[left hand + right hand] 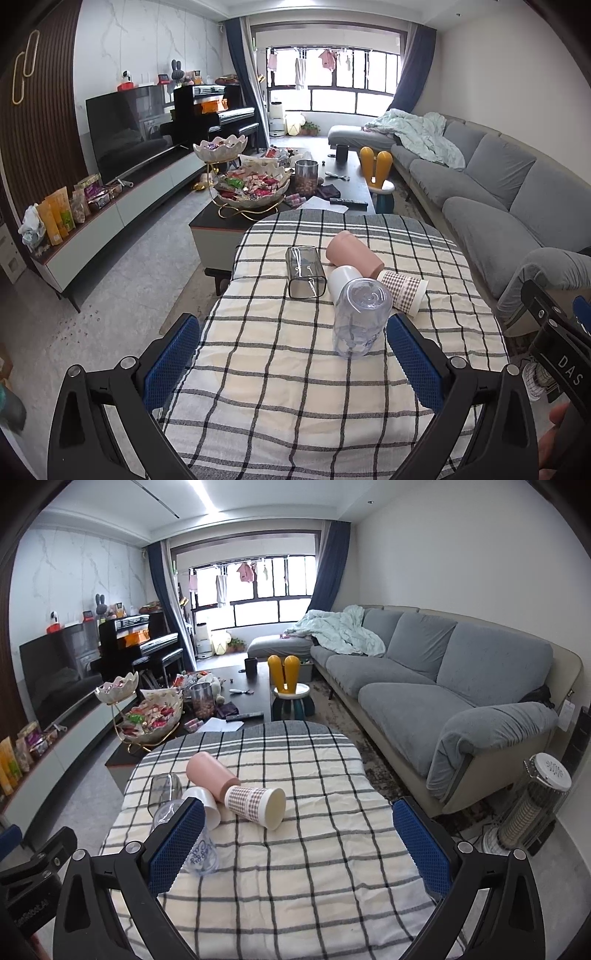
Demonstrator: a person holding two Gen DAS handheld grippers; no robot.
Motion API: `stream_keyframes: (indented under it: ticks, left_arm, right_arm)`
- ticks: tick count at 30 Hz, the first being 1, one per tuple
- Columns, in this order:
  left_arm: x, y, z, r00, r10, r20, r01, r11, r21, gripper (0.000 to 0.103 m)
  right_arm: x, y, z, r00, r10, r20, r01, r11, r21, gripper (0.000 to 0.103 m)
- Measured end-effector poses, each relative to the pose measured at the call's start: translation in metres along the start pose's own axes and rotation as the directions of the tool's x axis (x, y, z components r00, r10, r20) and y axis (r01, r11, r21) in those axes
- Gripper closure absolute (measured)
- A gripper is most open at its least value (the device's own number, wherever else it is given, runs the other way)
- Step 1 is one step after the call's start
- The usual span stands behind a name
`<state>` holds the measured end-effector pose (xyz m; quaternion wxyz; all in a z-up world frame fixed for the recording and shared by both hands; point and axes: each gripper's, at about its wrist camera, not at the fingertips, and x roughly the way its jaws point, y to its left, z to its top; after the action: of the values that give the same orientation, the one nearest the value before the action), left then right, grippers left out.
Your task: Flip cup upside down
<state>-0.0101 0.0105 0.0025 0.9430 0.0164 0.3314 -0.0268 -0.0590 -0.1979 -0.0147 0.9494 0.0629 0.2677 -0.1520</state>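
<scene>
Centrally in the left wrist view, a clear plastic cup [361,318] is seen standing upside down on a checked tablecloth [295,387], its base facing up, just inside the right blue pad of the left gripper [291,354], whose fingers are spread wide with nothing held. Behind the clear cup, toward mid-frame, four more cups are lying on their sides in a close cluster: a square glass tumbler [306,272], a white cup [343,280], a pink cup [354,254] and a brown gingham paper cup [404,291]. In the right wrist view, the right gripper [299,845] is likewise spread wide and empty, and the clear cup is partly hidden behind its left pad at lower left. A grey sofa [424,686] is seen at the right.
</scene>
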Motion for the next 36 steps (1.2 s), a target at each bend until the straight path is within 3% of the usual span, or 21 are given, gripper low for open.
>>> stream_keyframes:
  ticks: [36]
  left_arm:
    - [0.0033,0.0015,0.0014,1.000,0.025,-0.009,-0.025,1.000,0.004,0.000]
  right_arm:
    - [0.0015,0.0010,0.0003,1.000,-0.003,-0.004,0.003,1.000,0.000,0.001]
